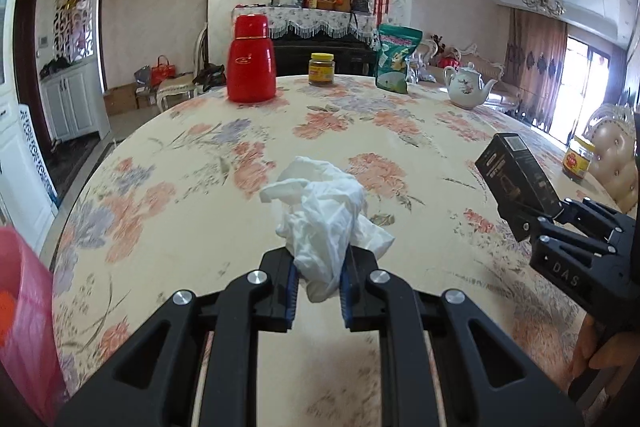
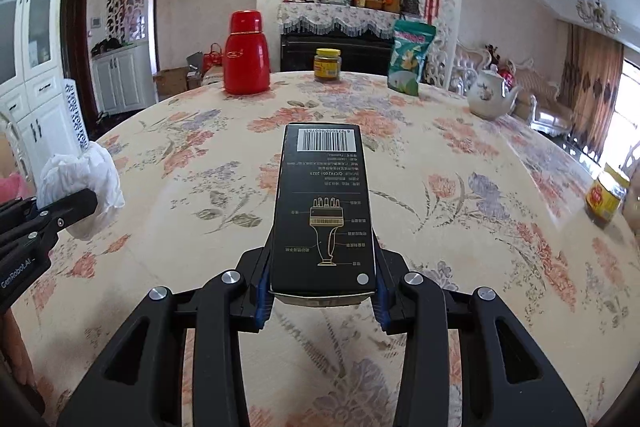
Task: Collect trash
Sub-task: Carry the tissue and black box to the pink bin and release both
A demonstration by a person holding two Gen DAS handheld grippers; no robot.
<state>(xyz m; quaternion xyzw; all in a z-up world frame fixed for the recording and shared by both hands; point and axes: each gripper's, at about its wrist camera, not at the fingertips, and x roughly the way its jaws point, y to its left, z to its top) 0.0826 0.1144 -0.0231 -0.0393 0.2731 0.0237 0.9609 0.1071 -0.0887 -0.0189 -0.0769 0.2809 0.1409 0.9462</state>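
Note:
A crumpled white tissue (image 1: 324,219) is pinched between the blue pads of my left gripper (image 1: 319,283), held above the floral tablecloth (image 1: 200,155). In the right wrist view the same tissue (image 2: 86,187) shows at the far left, in the left gripper (image 2: 76,205). My right gripper (image 2: 322,291) is shut on a black cardboard box (image 2: 324,211) with a barcode and a gold drawing, which sticks out forward over the table. In the left wrist view that box (image 1: 516,179) and the right gripper (image 1: 556,223) are at the right edge.
At the far side of the round table stand a red thermos (image 1: 251,61), a yellow-lidded jar (image 1: 321,69), a green snack bag (image 1: 396,59) and a white teapot (image 1: 466,87). Another jar (image 1: 578,159) sits near the right rim. Something pink (image 1: 24,307) is at the lower left.

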